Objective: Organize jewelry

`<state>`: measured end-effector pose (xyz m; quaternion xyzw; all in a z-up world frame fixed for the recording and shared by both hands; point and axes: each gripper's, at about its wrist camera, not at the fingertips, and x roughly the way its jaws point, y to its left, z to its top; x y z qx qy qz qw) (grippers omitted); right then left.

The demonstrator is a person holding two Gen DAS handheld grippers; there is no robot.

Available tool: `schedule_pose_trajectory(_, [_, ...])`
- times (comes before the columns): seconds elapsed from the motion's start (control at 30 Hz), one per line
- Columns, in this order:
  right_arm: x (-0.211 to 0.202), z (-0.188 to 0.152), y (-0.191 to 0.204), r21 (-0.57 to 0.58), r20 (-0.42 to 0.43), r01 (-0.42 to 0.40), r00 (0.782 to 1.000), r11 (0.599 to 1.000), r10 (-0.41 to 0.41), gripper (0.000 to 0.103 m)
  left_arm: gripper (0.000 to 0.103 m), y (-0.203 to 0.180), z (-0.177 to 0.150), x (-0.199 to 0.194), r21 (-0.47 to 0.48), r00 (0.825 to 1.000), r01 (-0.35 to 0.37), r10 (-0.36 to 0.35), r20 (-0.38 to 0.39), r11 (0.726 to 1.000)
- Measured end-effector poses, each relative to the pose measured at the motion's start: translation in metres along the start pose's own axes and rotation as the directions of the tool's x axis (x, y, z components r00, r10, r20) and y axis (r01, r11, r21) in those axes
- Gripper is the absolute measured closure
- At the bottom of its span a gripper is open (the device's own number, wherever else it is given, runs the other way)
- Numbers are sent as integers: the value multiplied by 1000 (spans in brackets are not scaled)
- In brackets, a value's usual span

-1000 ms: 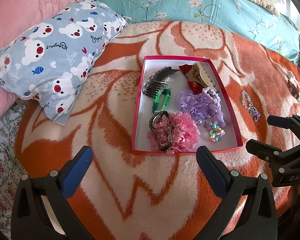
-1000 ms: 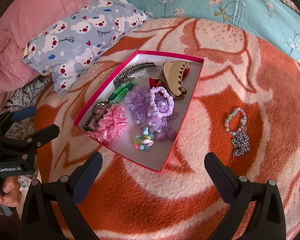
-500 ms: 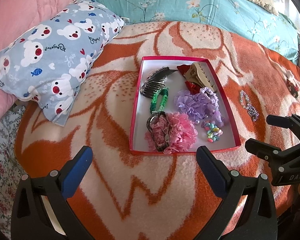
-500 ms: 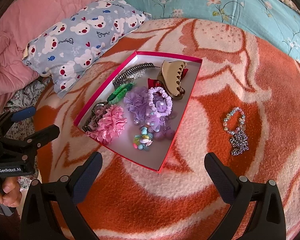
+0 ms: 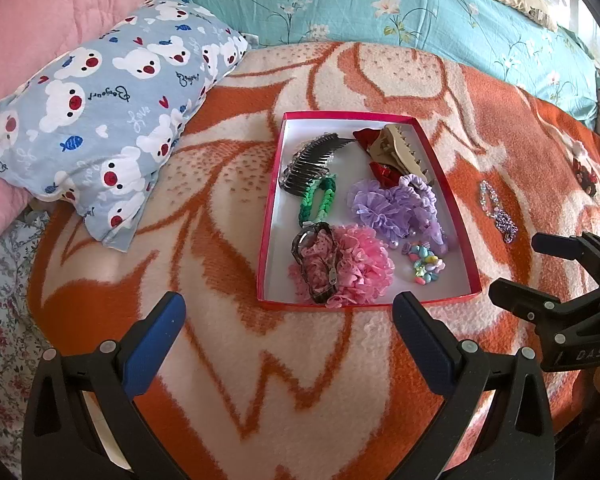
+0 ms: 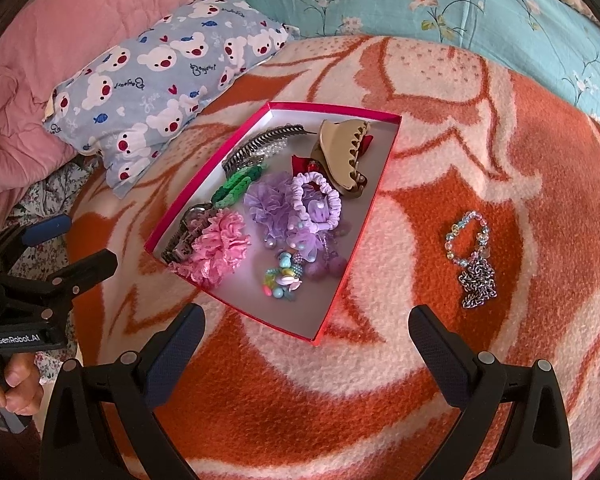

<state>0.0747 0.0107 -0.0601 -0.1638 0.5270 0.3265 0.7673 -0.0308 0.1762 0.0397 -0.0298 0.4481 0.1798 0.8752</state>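
While both grippers hang above the blanket (image 6: 380, 400) with nothing in them, two pieces of jewelry lie outside the red box (image 6: 376, 184). The left gripper (image 5: 288, 320) has its fingers spread wide apart. The right gripper (image 6: 306, 330) is spread wide too. The bead bracelet (image 6: 466, 236) and the silver chain (image 6: 478, 282) touch each other on the blanket, just to the right of the box and a little ahead of the right gripper.

What could go wrong? The chain is a loose little heap, so I think it may slip out or hang down and catch on the fuzzy blanket. Because the two pieces touch, a pinch on one may drag the other along. The bed is soft, so a hard push down may sink the jewelry into the blanket and tip the box.

There is lots of open blanket around the bracelet and chain. The box wall is low. Inside, the near right corner looks bare, while the pink flower (image 6: 216, 248), purple scrunchie (image 6: 316, 200) and tan claw clip (image 6: 340, 156) fill the rest.
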Motion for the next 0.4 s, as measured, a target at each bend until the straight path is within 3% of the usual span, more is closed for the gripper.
schedule_pose_trajectory(0.4, [5, -2, 3, 4, 1, -11, 1000, 1000, 11, 1, 0, -4, 0, 9, 1, 1000, 5, -5, -14, 1000])
